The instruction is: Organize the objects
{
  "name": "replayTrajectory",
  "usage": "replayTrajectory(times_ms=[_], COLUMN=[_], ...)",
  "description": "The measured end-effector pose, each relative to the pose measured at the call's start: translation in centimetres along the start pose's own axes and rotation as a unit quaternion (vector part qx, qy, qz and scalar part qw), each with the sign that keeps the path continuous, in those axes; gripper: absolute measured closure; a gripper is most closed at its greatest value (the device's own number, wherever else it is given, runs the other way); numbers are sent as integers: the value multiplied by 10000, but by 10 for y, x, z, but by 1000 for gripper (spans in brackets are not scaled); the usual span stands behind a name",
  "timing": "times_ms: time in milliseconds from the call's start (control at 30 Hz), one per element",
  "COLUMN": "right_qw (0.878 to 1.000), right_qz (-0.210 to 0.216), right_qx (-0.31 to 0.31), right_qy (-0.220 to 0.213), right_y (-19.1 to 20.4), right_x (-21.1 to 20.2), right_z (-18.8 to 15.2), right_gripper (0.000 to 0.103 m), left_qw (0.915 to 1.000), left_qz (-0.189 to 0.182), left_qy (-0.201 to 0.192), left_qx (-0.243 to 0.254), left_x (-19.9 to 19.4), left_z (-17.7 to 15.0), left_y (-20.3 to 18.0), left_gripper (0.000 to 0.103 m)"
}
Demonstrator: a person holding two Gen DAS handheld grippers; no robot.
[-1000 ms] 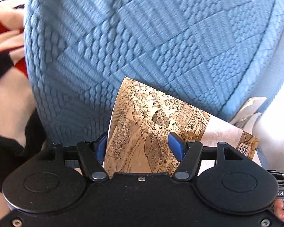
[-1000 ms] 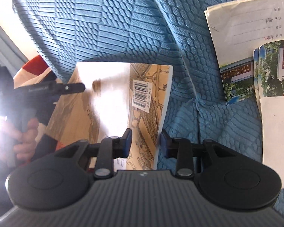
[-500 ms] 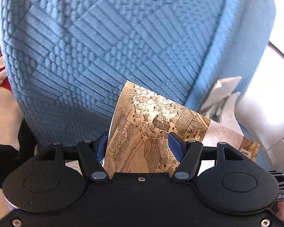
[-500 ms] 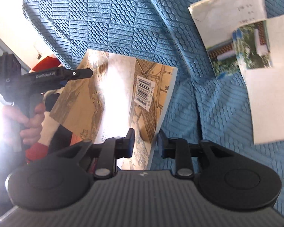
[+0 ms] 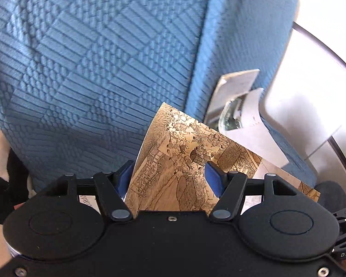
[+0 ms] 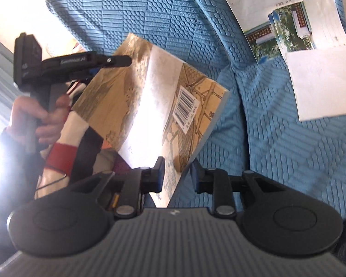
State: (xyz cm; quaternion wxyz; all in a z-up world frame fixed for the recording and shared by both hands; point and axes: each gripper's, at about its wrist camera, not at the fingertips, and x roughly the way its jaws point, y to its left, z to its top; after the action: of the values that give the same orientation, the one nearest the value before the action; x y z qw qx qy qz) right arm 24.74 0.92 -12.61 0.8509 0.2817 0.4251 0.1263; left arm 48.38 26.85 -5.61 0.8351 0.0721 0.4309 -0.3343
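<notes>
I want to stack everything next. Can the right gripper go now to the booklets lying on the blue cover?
Probably not yet: the right gripper is closed on the brown book, so it is occupied. The path over the blue cover to the booklets looks free.

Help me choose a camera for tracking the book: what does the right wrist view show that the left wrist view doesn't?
Right wrist only: the barcode on the book, the left tongs on it, the hand holding them. Left wrist only: a white panel beyond the blue cover. Both: book, blue cover, booklets.
</notes>
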Motion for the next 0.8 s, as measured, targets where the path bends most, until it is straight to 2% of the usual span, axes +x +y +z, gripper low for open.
replayTrajectory(times_ms=[333,800], right_qw=[9995,9948], right_qz=[-18,-138], right_qx=[255,635], right_qy=[159,789], right_y=[-13,-48], right_x=[-10,24], right_z=[-32,-58], right_gripper=[77,80], left_qw=[9990,9926], left_qz=[-190,-520], left_qy=[257,997], left_qx=[307,465], left_x=[24,119], left_z=[-9,-22], left_y=[-38,-60], left_gripper=[41,41])
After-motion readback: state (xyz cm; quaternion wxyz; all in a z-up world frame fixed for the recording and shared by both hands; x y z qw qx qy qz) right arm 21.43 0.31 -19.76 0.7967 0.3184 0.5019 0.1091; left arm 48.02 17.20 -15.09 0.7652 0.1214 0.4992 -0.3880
